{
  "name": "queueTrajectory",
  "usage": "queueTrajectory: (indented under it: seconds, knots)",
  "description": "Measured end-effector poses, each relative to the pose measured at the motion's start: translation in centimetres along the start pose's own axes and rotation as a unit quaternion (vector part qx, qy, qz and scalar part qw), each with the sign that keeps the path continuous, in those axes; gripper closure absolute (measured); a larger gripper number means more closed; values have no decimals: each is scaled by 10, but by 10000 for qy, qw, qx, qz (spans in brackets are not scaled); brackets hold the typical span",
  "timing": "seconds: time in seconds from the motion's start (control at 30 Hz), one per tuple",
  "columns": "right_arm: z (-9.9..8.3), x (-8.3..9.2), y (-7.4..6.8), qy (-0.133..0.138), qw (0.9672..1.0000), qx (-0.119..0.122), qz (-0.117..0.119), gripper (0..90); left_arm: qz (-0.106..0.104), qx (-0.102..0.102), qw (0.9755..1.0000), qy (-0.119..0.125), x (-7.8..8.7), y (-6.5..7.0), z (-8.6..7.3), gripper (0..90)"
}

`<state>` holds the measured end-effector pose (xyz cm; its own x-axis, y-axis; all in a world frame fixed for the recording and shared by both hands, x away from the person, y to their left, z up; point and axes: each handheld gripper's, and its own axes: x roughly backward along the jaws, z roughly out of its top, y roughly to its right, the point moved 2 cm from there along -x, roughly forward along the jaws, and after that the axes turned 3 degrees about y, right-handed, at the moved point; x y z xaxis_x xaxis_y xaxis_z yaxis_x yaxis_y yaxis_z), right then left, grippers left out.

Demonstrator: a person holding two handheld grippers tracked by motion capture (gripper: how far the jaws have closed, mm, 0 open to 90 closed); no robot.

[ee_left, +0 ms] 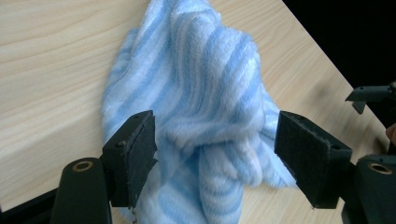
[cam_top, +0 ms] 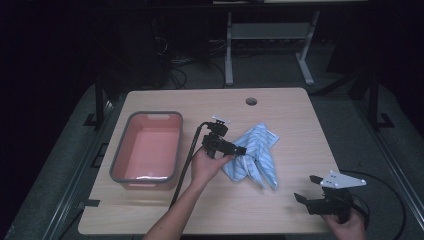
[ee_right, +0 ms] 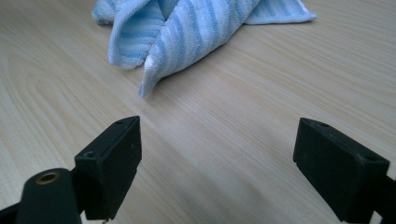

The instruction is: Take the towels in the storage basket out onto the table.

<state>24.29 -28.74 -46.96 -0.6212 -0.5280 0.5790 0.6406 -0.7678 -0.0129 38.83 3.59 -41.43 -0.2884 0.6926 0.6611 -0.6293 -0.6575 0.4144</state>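
High view: striped towel [cam_top: 255, 155] lies crumpled, long axis diagonal, between the open, empty left claw [cam_top: 242, 150].

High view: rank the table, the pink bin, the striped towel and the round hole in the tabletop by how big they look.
1. table
2. pink bin
3. striped towel, somewhat smaller than the bin
4. round hole

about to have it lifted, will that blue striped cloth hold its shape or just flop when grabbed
The striped cloth will probably flop: it lies crumpled in soft folds on the table, so a pinch would likely lift one bunch while the rest drapes. Its fluffy pile should grip well against the left gripper pads, which stand open around a fold. It looks light and would likely bunch if pushed.
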Motion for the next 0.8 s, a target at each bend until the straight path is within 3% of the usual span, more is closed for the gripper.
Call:
queueTrajectory:
  seconds: [0.4,0.8]
  knots:
    - [0,0,0,-22,10000,-18,-6,148,-82,-61,9999,115,20,-2,-27,271]
    - [-1,0,-1,-48,10000,-11,-33,148,-188,-191,9991,329,43,5,-62,263]
